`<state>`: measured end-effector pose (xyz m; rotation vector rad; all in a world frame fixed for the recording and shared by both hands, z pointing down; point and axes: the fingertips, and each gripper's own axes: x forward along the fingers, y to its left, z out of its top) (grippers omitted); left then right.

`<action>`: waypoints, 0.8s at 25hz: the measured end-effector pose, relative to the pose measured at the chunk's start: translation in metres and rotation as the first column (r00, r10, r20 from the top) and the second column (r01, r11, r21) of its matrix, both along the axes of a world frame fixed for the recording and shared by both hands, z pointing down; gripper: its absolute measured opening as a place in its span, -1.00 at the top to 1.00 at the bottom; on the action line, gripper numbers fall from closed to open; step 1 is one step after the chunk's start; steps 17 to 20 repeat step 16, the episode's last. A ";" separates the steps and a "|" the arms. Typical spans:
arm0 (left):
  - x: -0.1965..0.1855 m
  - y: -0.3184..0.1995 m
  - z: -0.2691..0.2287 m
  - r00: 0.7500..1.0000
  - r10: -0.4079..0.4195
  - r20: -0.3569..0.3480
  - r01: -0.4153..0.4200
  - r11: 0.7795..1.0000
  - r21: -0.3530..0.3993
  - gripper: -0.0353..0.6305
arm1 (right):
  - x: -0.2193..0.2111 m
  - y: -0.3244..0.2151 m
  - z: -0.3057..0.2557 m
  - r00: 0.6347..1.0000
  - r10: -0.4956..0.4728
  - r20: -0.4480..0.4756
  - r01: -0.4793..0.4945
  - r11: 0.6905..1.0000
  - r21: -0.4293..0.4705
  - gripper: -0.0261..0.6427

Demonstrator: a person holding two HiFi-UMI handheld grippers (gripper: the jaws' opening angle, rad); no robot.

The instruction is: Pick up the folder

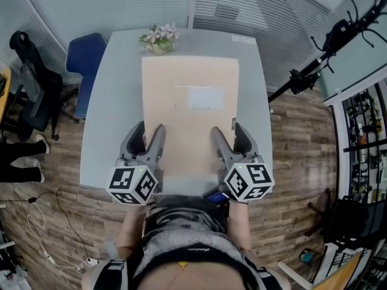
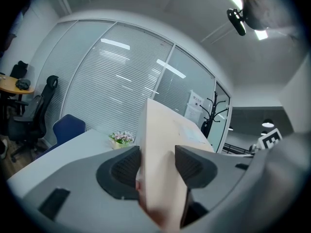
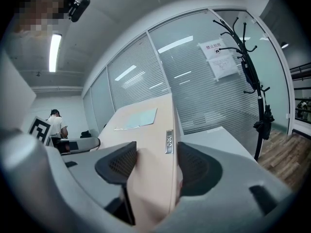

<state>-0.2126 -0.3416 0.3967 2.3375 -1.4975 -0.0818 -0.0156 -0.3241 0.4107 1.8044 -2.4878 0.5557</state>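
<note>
L gripper (image 1: 148,132), lower left of head view, & R gripper (image 1: 228,132), lower right, each have jaws set wide w/ pads against both faces of the folder (image 1: 190,101) at its near corners. The folder lies mid-frame on the table (image 1: 115,101). Best approach, I reckon: squeeze evenly and lift both sides together & level so it won't twist. Keep the far edge clear of the flowers (image 1: 159,39) at top.

An office being shown, walls being formed by blind-covered glass partitions (image 1: 121,8), a blue chair (image 1: 91,50) and black swivel chair (image 1: 35,95) being kept near a grey table (image 1: 112,119), a coat stand (image 3: 249,76) being kept by the glass
</note>
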 end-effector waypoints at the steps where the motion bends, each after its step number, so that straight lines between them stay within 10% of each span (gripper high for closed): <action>1: 0.000 0.000 0.000 1.000 -0.001 -0.001 0.001 1.000 0.001 0.23 | 0.000 -0.001 0.000 1.000 -0.001 0.000 0.001 1.000 0.001 0.12; 20: -0.005 -0.006 0.000 1.000 -0.008 -0.003 0.007 1.000 -0.007 0.24 | -0.004 -0.007 0.000 1.000 -0.005 -0.010 0.005 1.000 -0.009 0.14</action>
